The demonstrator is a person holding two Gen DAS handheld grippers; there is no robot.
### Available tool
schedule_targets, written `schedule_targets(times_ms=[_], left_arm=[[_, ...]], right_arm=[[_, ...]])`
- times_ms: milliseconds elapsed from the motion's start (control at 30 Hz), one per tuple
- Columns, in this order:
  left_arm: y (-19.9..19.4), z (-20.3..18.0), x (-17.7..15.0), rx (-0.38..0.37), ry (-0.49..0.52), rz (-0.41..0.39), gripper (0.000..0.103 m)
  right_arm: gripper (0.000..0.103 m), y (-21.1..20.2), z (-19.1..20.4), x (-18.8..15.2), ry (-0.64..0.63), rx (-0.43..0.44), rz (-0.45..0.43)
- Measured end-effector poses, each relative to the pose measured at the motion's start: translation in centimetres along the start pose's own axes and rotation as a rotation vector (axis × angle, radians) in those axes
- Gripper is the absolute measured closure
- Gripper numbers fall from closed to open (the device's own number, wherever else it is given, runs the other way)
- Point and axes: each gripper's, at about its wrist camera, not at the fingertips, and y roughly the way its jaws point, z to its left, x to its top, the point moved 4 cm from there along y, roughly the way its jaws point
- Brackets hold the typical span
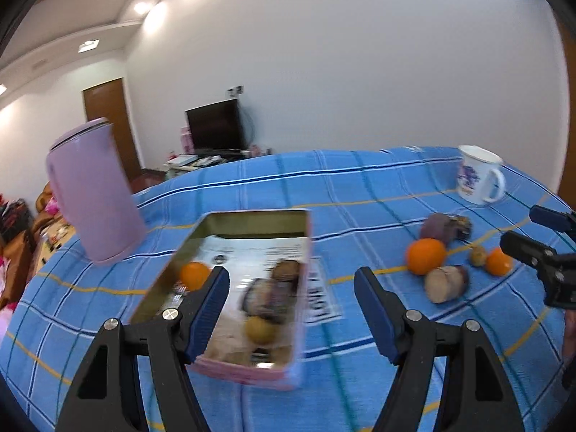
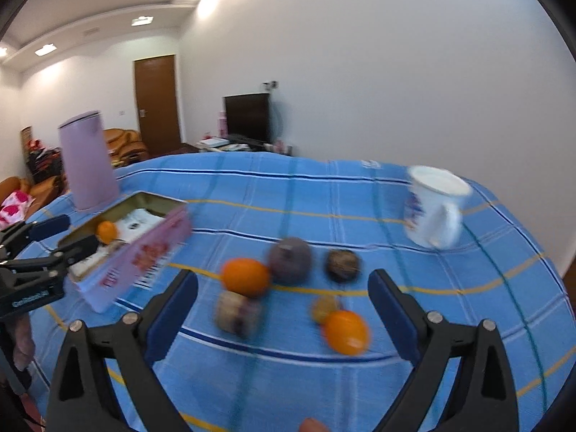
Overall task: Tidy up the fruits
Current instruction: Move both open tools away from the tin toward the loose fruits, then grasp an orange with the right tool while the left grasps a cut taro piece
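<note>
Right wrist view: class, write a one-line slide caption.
Open right tool above loose oranges and dark fruits on a blue checked cloth, pink tin at left.

A tall lilac kettle (image 1: 91, 194) stands at nine o'clock on the counter (image 1: 360, 187), which wears a blue checked cloth. A white mug (image 1: 478, 174) with a purple print sits at two o'clock. Beyond, at twelve, a dark television (image 1: 216, 129) stands beside a brown door (image 1: 111, 122).
</note>
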Motion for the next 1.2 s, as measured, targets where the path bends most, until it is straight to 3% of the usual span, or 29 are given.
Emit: schedule_targets(times_ms=[200, 367, 467, 900, 1000, 1033, 1067, 1200], left_arm=[[0.4, -4.1, 0.4, -0.072, 0.047, 0.02, 0.03], [1.7, -7.0, 0.6, -0.108, 0.079, 0.044, 0.03], [2.5, -8.0, 0.4, -0.134, 0.079, 0.068, 0.03], [4.1, -8.3, -0.3, -0.15, 0.065, 0.113, 0.03], [4.1, -8.7, -0.4, -0.173, 0.065, 0.121, 0.03], [4.2, -8.8, -0.5, -0.178, 0.066, 0.125, 0.03], [4.2, -9.0, -0.6, -0.187, 0.069, 0.131, 0.03], [4.2, -9.6, -0.7, -0.203, 0.076, 0.14, 0.03]], right_arm=[[0.011, -0.7, -4.5, -1.2, 0.055, -0.069, 0.025], [0.037, 0.1, -6.4, -2.4, 0.066, -0.084, 0.083], [0.042, 0.6, -6.5, -2.8, 0.061, -0.066, 0.112], [0.046, 4.1, -4.9, -3.1, 0.025, 0.008, 0.236], [0.052, 4.8, -4.7, -3.3, 0.012, 0.01, 0.272], [0.061, 5.3, -4.6, -3.5, 0.008, 0.018, 0.296], [0.063, 5.5, -4.6, -3.7, 0.009, 0.021, 0.311], [0.063, 4.8, -4.9, -3.5, 0.024, 0.009, 0.27]])
